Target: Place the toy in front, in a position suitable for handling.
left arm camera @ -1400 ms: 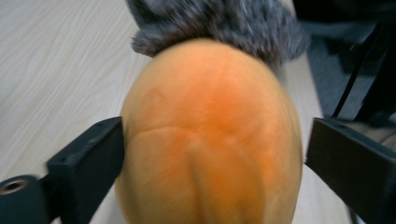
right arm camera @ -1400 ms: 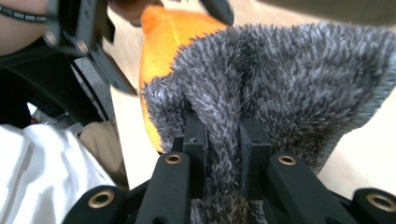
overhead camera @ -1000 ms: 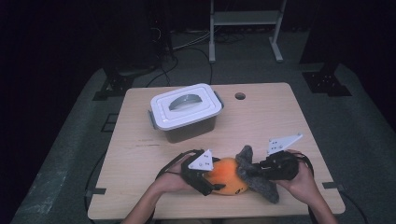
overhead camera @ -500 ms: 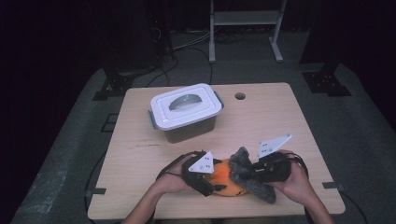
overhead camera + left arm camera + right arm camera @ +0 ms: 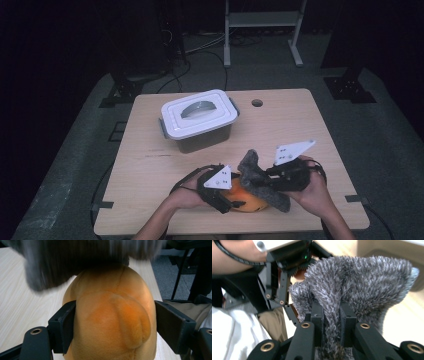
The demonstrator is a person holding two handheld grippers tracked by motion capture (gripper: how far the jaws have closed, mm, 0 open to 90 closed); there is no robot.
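An orange plush toy (image 5: 248,199) lies near the table's front edge, and my left gripper (image 5: 231,197) is shut on it. In the left gripper view both pads press into the plush toy's (image 5: 110,322) sides. Those jaws have just been closing with the toy between them. My right gripper (image 5: 270,182) is shut on a grey furry cloth (image 5: 250,167), which hangs over the top and right side of the toy. The right gripper view shows a pinched fold of the furry cloth (image 5: 367,277) between the two pads of the right gripper (image 5: 331,312).
A grey box with a white lid (image 5: 200,117) stands on the wooden table (image 5: 300,125) behind the hands. A small round hole (image 5: 257,103) is near the far edge. A metal stand (image 5: 260,20) and cables lie on the floor beyond.
My right gripper has shifted left and a little up, drawing the grey cloth further over the orange toy. The left hand has stayed put.
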